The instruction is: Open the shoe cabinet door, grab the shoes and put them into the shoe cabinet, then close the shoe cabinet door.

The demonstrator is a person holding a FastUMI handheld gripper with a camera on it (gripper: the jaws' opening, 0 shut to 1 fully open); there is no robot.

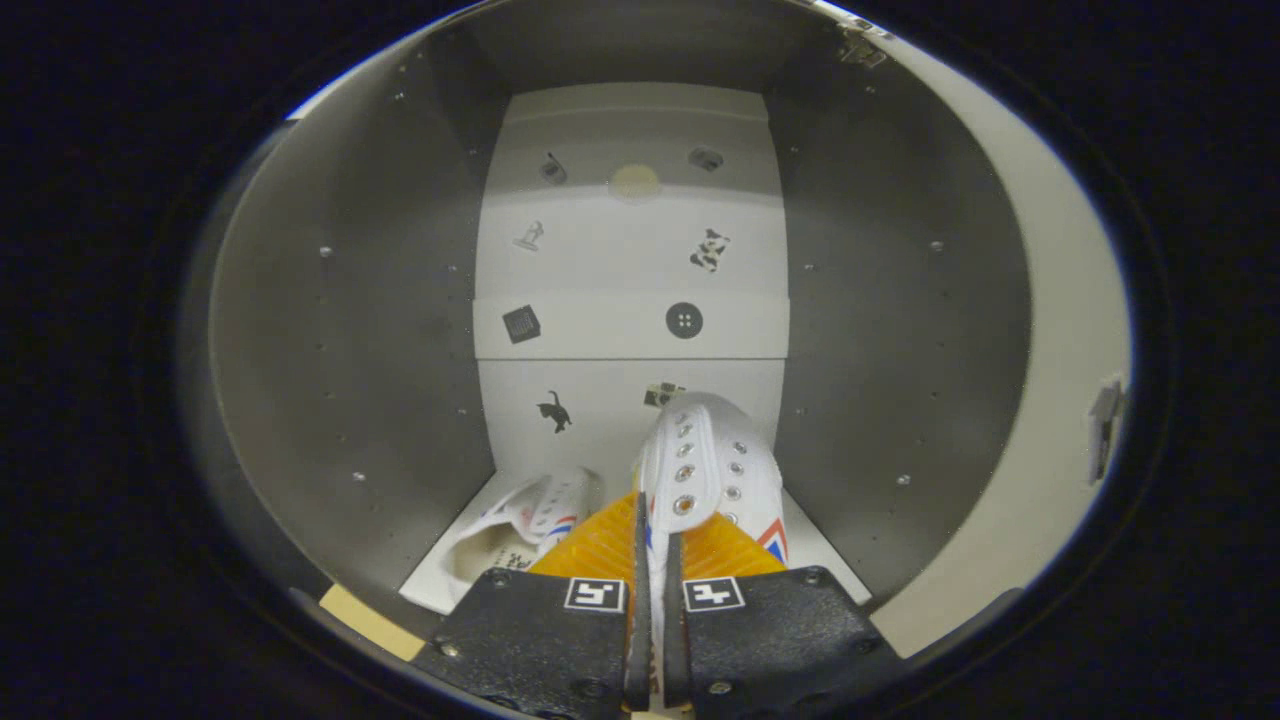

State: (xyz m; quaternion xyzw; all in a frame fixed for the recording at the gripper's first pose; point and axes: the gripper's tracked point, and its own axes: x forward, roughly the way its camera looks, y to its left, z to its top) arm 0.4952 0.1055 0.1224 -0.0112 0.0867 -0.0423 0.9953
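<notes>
I am looking into the open shoe cabinet [340, 330], with its grey side walls and a white back panel [630, 260] dotted with small stickers. My gripper [657, 545] is shut on a white shoe [705, 455] with metal eyelets and red-blue side stripes; both fingers pinch its upper edge, and its toe points toward the back panel. A second matching white shoe [520, 525] lies on the cabinet's white floor [440, 575], just left of my fingers, opening toward me.
The open cabinet door [1060, 330] stands to the right, with a hinge [1105, 425] on it and another hinge [860, 45] near the top. A strip of tape [370, 620] marks the cabinet's front edge at lower left.
</notes>
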